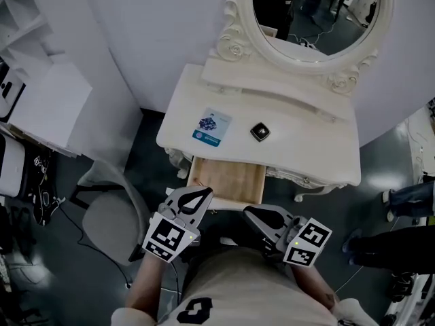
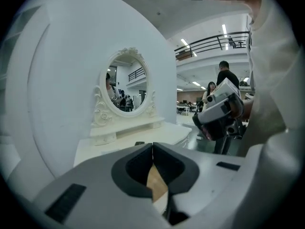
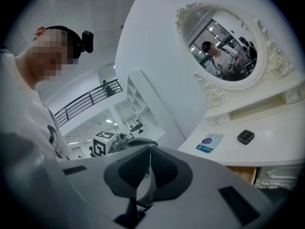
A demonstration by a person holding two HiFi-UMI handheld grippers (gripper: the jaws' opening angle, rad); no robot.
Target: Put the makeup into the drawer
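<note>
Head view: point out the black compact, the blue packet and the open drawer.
black compact (image 1: 259, 132), head view, centre of its lid.
blue packet (image 1: 211, 128), head view, middle of its printed face.
open drawer (image 1: 228, 180), head view, bare wooden bottom.

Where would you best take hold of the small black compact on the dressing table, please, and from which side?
Probably across two opposite straight sides of the compact, coming down from above. It lies flat and low on the table top and seems turned cornerwise to the front edge, so the jaws would need turning to match.
</note>
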